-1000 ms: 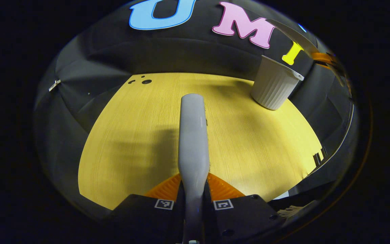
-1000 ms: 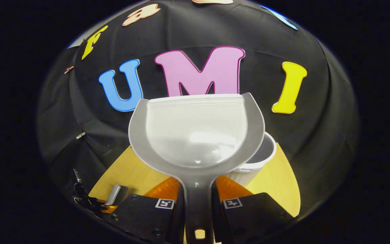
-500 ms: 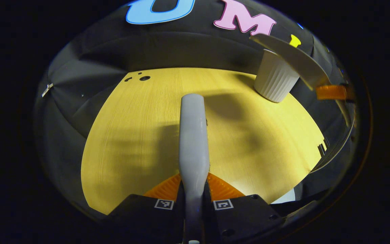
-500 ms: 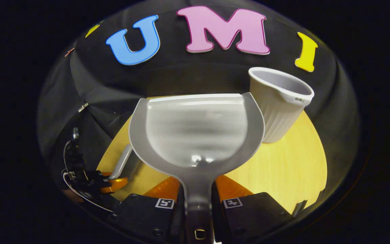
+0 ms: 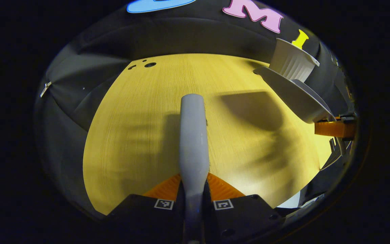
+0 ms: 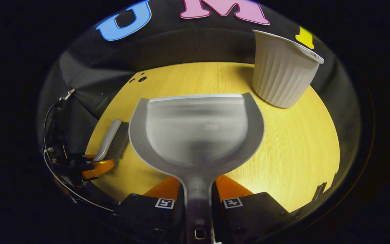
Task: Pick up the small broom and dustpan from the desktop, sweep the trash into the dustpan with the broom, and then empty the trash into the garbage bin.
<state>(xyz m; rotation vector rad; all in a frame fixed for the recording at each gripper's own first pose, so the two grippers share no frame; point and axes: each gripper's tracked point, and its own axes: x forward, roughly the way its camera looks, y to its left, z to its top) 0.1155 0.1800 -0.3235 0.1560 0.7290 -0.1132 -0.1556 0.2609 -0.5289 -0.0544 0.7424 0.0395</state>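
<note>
**Both claws loaded, held over tabletop**

Left claw (image 5: 193,189) clamped on small broom (image 5: 192,135) handle, broom pointing out over the wooden tabletop (image 5: 141,135). Right claw (image 6: 197,200) clamped on dustpan (image 6: 196,132) handle, pan above the tabletop and looks empty. Ribbed white garbage bin (image 6: 283,73) stands upright at the far right, just beyond the pan's right corner.

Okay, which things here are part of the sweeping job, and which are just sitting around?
Part of the job:
- broom, held in the left gripper
- dustpan, held in the right gripper
- ribbed white garbage bin, standing upright on the desktop

Just there:
- small dark holes at the desktop's far edge
- metal clip on the black cloth
</note>
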